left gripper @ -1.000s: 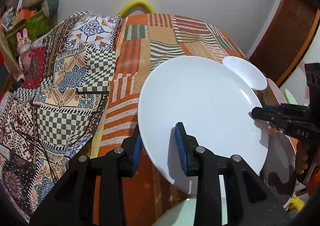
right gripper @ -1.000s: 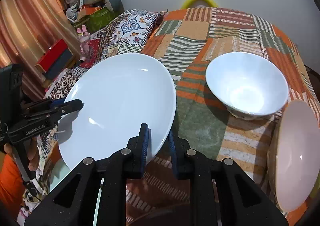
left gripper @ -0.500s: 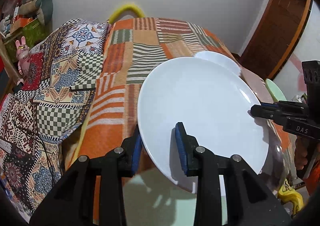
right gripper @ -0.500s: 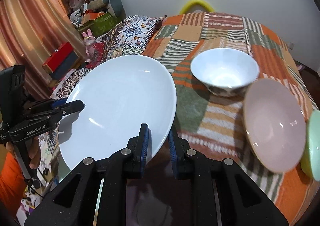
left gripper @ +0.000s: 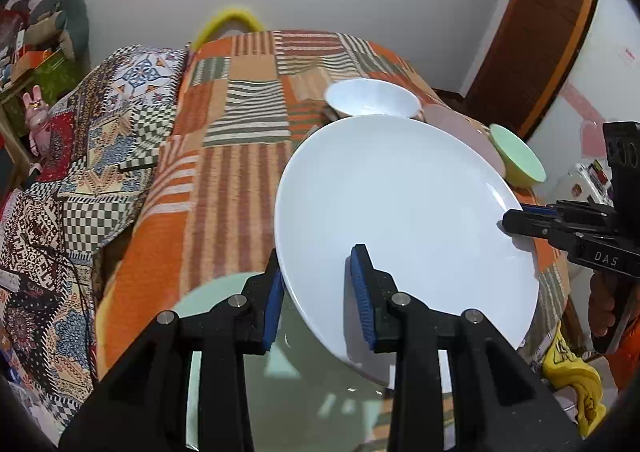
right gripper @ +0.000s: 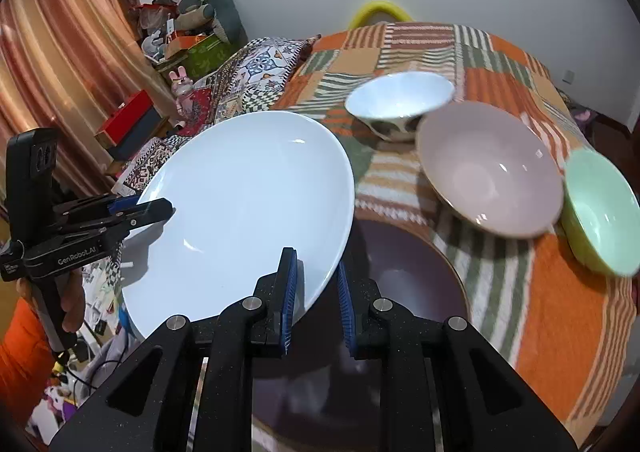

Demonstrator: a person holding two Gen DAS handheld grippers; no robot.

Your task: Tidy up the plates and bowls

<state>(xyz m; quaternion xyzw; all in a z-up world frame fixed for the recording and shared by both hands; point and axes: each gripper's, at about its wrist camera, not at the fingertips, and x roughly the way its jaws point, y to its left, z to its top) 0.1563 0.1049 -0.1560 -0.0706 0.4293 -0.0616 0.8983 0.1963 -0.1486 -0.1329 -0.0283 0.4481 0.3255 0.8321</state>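
The left gripper [left gripper: 318,292] has its blue-padded fingers closed on the near-left rim of a large white plate [left gripper: 404,220], one pad above the rim and one beneath, while the right gripper [right gripper: 316,292] clamps the opposite rim of the same plate [right gripper: 248,204] in the same way, so the plate hangs tilted between the two, off the patchwork-covered table [right gripper: 560,292]. Below it in the left wrist view lies a pale green plate [left gripper: 312,404], and in the right wrist view a dark purple plate [right gripper: 404,276] lies on the cloth just right of the white one. Farther off stand a white bowl [right gripper: 400,104] with a dark pattern outside, a pink bowl [right gripper: 492,172] near it to the right, and a mint green bowl [right gripper: 600,212] at the far right, touching or almost touching the pink one.
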